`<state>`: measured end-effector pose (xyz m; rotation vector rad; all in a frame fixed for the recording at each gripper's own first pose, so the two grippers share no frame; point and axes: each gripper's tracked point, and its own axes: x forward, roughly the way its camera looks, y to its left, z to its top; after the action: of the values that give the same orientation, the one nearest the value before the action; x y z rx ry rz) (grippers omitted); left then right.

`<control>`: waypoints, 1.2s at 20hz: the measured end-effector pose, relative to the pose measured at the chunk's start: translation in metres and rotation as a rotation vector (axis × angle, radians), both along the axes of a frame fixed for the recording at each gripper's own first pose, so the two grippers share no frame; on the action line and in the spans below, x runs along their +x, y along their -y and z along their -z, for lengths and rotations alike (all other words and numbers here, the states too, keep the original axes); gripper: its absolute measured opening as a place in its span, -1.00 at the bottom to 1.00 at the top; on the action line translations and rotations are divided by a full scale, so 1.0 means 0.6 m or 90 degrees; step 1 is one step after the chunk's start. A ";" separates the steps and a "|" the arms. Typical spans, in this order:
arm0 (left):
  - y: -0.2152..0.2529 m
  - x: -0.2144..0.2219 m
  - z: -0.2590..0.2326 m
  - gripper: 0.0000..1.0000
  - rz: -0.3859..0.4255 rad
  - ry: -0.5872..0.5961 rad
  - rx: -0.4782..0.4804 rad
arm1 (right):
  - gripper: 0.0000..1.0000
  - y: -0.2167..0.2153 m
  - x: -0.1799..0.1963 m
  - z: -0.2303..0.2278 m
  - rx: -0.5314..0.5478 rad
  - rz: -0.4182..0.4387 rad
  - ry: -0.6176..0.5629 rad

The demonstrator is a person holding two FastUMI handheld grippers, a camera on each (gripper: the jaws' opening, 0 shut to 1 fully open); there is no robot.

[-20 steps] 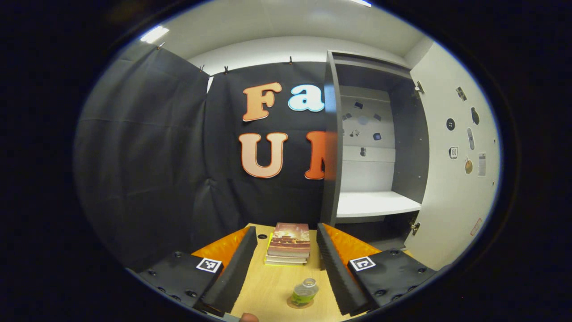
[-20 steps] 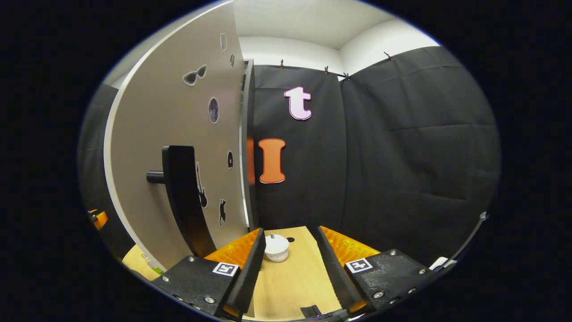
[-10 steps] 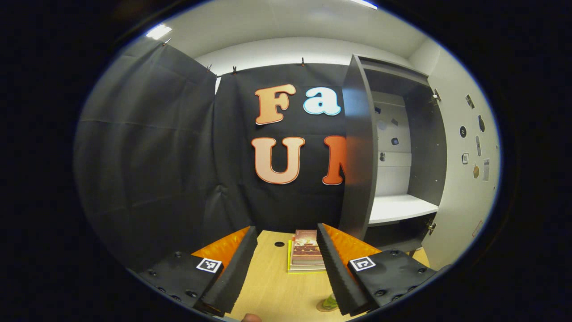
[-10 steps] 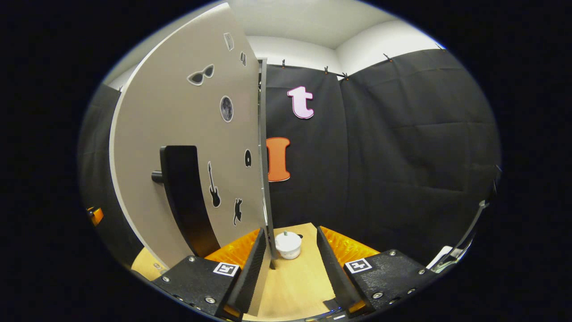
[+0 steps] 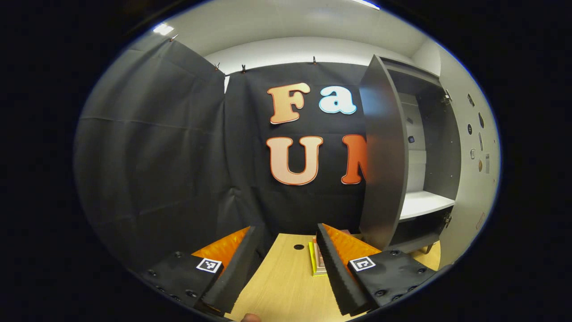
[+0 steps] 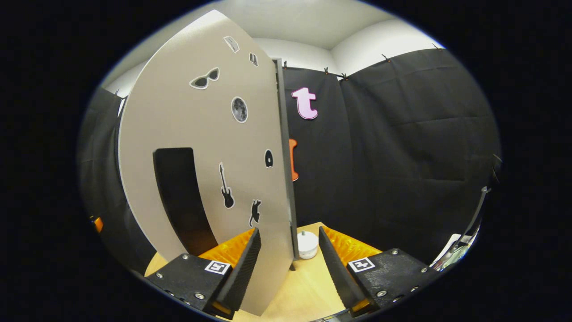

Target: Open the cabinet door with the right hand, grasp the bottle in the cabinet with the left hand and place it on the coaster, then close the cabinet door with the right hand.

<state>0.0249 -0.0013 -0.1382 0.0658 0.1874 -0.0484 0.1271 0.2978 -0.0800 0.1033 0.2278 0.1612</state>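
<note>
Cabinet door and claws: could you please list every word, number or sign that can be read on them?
No readable text.
Pale grey cabinet door: picture stickers, no words: sunglasses, moon, guitar, cat.
Left claw: square black-and-white marker, a pattern, no letters.
Right claw: its square marker likewise.
Small stickers on the door's inner face, left gripper view: too small to read.

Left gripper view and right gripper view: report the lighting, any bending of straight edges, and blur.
Left gripper view: ceiling light glints upper left; the cabinet side bows; cabinet interior dim, shelf bright. Right gripper view: the cabinet door curves strongly, evenly lit and sharp; the white jar sits crisp between the open jaws.
</note>
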 end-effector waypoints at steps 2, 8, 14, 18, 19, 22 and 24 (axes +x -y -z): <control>-0.022 0.003 0.004 0.75 -0.010 -0.002 0.003 | 0.77 -0.044 0.005 0.006 0.015 -0.021 -0.008; -0.084 0.005 0.005 0.79 -0.042 -0.003 0.004 | 0.85 -0.178 0.045 0.017 0.023 -0.106 -0.012; -0.136 0.002 0.001 0.79 -0.079 0.002 0.015 | 0.84 -0.224 0.037 0.004 0.011 -0.138 -0.005; -0.149 0.004 0.008 0.79 -0.094 -0.001 0.016 | 0.84 -0.238 0.047 0.007 0.019 -0.155 -0.013; -0.150 0.006 0.006 0.79 -0.096 0.000 0.016 | 0.82 -0.242 0.048 0.007 0.016 -0.158 -0.011; -0.151 0.007 -0.001 0.79 -0.097 0.004 0.021 | 0.83 -0.251 0.051 0.006 0.011 -0.165 -0.008; -0.153 0.007 -0.005 0.79 -0.099 0.008 0.023 | 0.83 -0.258 0.056 0.008 0.015 -0.170 -0.010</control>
<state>0.0291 0.0904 -0.1353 0.0868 0.1801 0.1100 0.1608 0.4524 -0.0848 0.0978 0.2553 0.4296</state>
